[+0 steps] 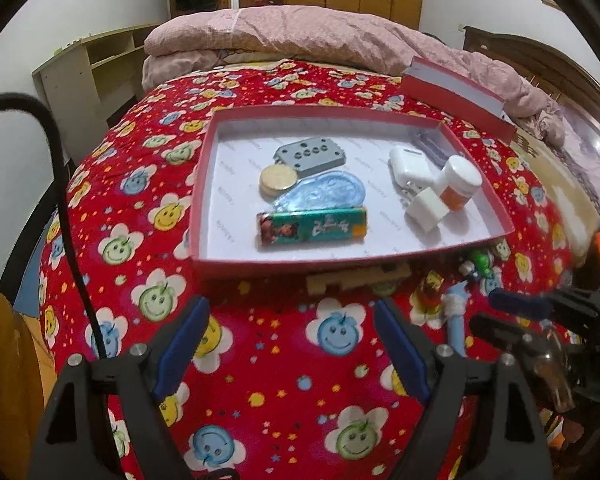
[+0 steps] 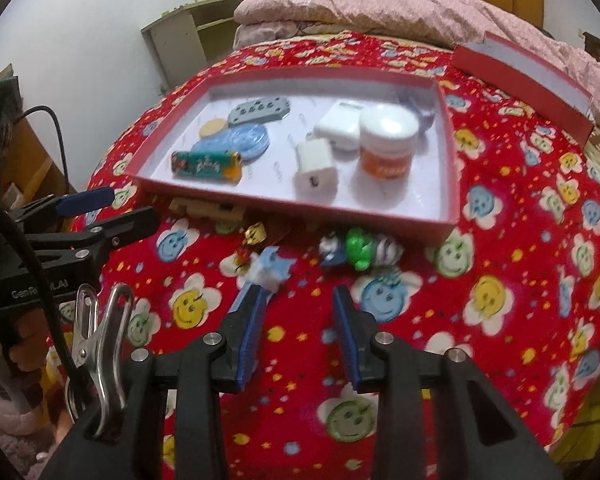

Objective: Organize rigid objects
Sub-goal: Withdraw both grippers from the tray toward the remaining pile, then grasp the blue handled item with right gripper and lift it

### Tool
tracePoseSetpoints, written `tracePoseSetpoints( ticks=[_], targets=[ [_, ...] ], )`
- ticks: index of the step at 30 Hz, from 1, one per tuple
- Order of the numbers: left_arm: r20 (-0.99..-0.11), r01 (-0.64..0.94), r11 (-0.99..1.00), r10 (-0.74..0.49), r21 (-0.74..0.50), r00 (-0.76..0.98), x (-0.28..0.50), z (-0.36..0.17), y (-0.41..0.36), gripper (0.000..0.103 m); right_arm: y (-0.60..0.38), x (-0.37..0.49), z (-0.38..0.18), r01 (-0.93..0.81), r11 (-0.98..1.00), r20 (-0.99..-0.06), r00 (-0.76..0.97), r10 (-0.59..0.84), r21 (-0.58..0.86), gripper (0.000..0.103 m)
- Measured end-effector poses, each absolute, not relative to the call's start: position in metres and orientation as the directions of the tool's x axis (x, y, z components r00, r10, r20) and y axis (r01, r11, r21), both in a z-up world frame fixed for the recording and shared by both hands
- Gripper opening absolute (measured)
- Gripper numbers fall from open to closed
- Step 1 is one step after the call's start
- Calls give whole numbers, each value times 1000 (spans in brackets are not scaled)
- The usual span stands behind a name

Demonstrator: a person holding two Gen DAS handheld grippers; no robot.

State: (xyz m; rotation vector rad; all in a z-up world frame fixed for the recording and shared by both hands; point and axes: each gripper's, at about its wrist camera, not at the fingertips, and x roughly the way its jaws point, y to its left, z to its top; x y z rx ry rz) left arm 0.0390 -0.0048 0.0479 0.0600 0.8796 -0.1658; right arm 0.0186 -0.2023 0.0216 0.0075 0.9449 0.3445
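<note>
The red box lies open on the bedspread, its lid set well apart behind it, likely so the tray is free for loading; inside already lie a grey plate, a gold coin, a blue oval, a green bar, a white case, a charger cube and an orange jar, grouped left and right; so the sorting looks well along. Outside, just beside the near wall, wait a beige block, a gold trinket, a blue-white piece and a green toy. The left gripper hovers above the cloth, jaws wide and empty; the right gripper hovers likewise, jaws moderately apart and empty, its left finger near the blue-white piece, seemingly the next pick.
</note>
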Motion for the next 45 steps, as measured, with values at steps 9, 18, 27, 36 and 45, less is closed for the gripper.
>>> tracePoseSetpoints(
  ticks=[9, 18, 27, 36, 45],
  targets=[
    [-772, 154, 988, -120, -28, 624, 34, 39, 7, 87, -183, 16, 11, -288, 949, -815, 513, 268, 130, 35],
    [-774, 131, 990, -127, -57, 621, 36, 34, 21, 87, -177, 16, 18, -267, 952, -805, 526, 274, 150, 35],
    [-774, 108, 992, -118, -65, 622, 35, 31, 33, 87, -162, 19, 12, -269, 945, -816, 492, 303, 189, 36],
    [-777, 97, 993, -117, -72, 619, 36, 31, 34, 87, -145, 11, 9, -318, 946, -805, 547, 230, 55, 13],
    [-786, 145, 987, -144, -69, 602, 41, 30, 3, 87, -175, 0, 10, -294, 954, -801, 557, 217, 54, 13]
  ],
)
